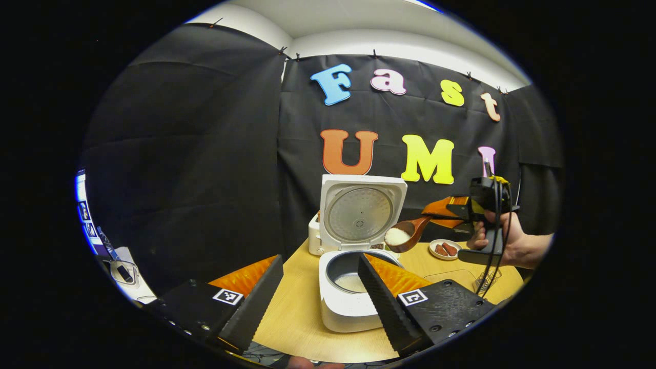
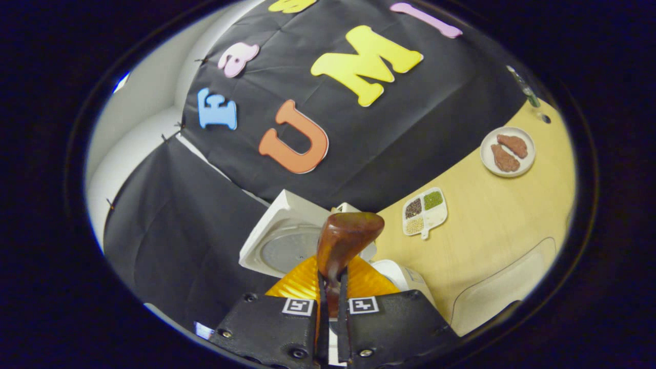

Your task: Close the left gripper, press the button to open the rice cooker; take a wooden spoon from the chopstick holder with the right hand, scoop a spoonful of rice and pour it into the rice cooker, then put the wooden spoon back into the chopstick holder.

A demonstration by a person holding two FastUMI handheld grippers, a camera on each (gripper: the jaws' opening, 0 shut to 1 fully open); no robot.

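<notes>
The white rice cooker (image 1: 343, 302) stands on the wooden table with its lid (image 1: 360, 212) raised upright; a little rice lies in the inner pot. My left gripper (image 1: 320, 292) is open, its fingers spread on either side of the pot, near the camera. A wooden spoon (image 1: 405, 236) loaded with white rice hovers above the pot's right rim, tilted. The right gripper (image 1: 451, 211), held by a hand, is shut on its handle. In the right gripper view the spoon (image 2: 346, 238) juts forward from my right gripper (image 2: 332, 287), with the cooker lid (image 2: 287, 241) behind it.
A small plate with brown pieces (image 1: 445, 249) (image 2: 507, 151) sits at the table's right. A divided white dish of grains (image 2: 424, 211) lies near the cooker. A clear tray (image 2: 505, 292) lies near the table's edge. A wire holder (image 1: 487, 279) stands at the right, under the hand.
</notes>
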